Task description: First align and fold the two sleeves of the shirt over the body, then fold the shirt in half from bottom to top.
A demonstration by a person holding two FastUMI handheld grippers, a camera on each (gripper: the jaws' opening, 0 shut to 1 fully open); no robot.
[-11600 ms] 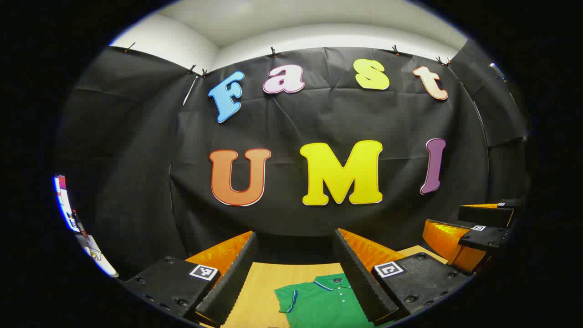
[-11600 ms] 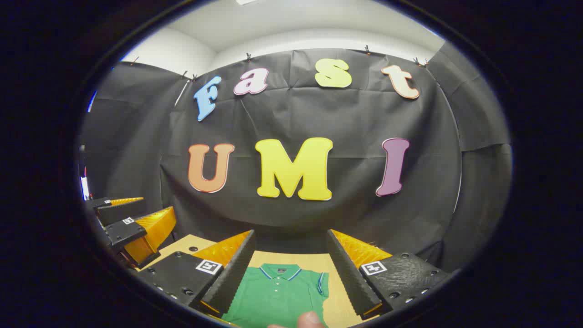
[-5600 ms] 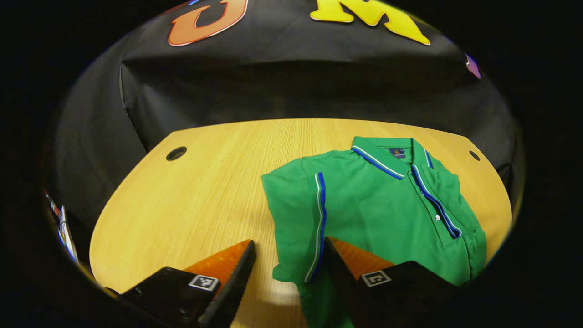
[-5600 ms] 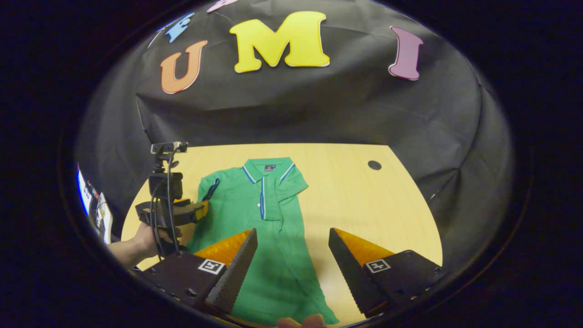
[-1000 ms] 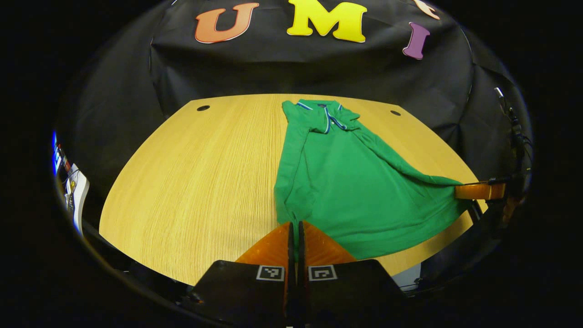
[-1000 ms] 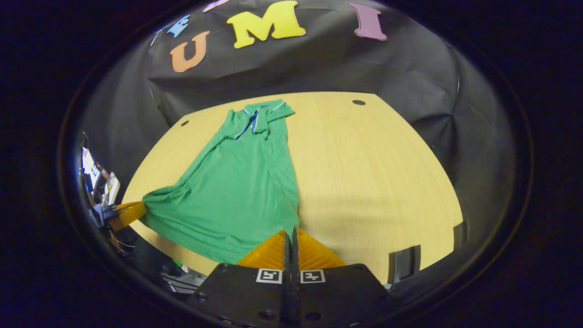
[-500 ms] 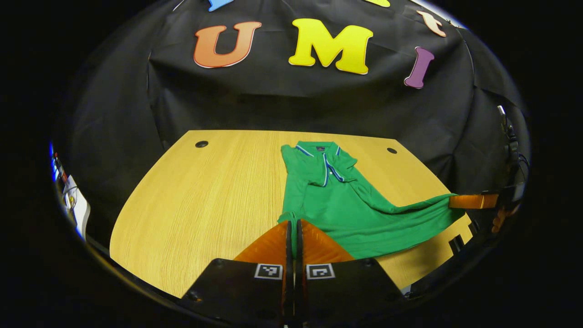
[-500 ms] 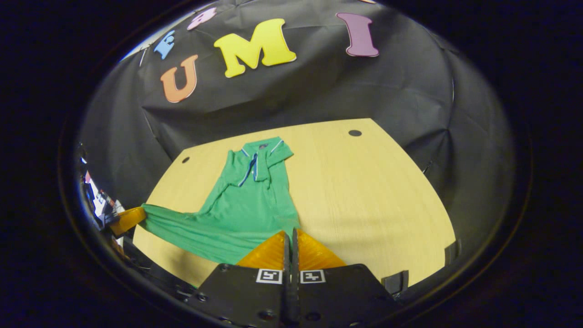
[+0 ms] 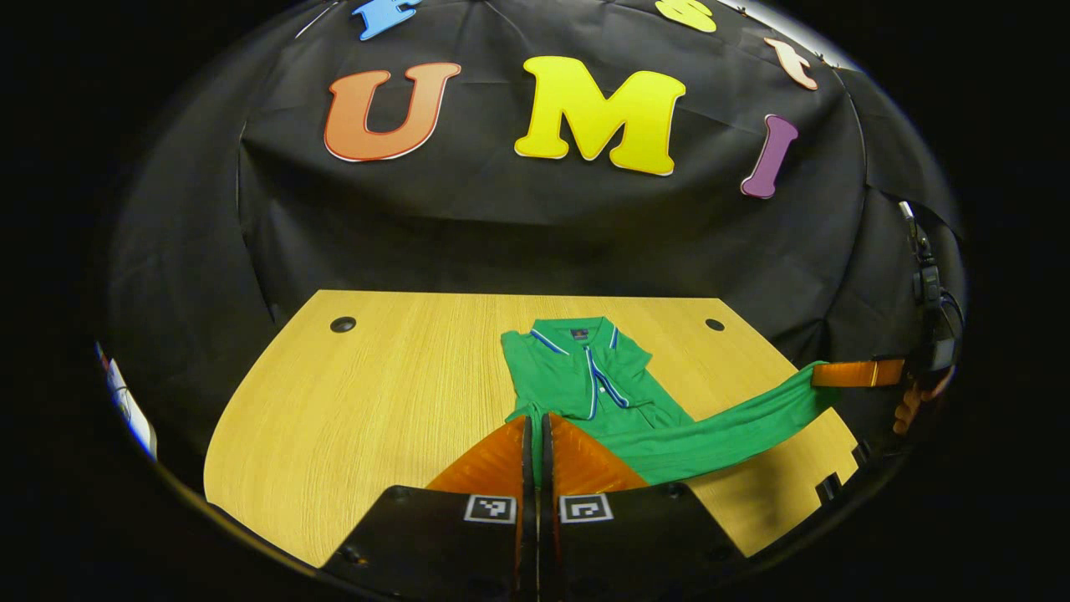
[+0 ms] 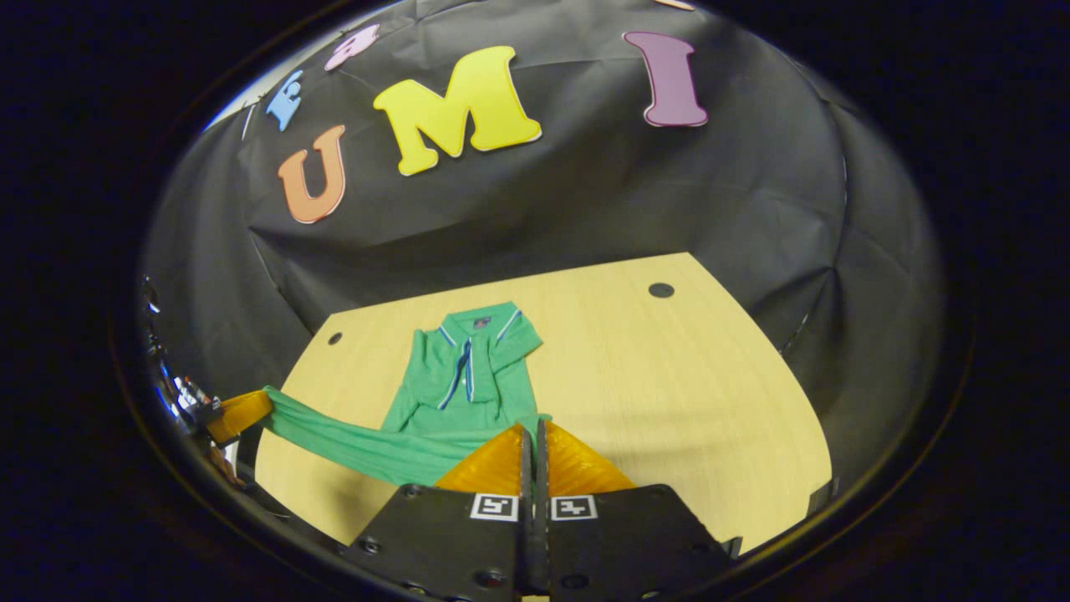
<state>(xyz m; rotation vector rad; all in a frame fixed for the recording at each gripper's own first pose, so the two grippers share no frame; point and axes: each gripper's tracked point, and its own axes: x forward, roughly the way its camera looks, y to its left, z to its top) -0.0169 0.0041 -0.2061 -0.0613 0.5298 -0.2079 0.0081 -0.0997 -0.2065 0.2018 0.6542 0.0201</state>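
A green polo shirt (image 9: 585, 376) with blue-and-white trim lies on the wooden table, both sleeves folded over the body and the collar at the far side. Its bottom hem is lifted off the table and stretched between the two grippers. My left gripper (image 9: 536, 420) is shut on one hem corner. My right gripper (image 10: 531, 428) is shut on the other corner of the shirt (image 10: 468, 376). In the left gripper view the right gripper (image 9: 857, 373) shows at the far right with a hand behind it. In the right gripper view the left gripper (image 10: 238, 414) shows at the far left.
The wooden table (image 9: 376, 393) has round cable holes near its far corners (image 9: 342, 323) (image 9: 714, 323). Black cloth hangs behind the table (image 10: 710, 376). Bare wood lies on either side of the shirt.
Both grippers, still shut on the hem corners, have risen and moved toward the collar over the last second. The lower shirt has come off the table and now hangs as a band between them.
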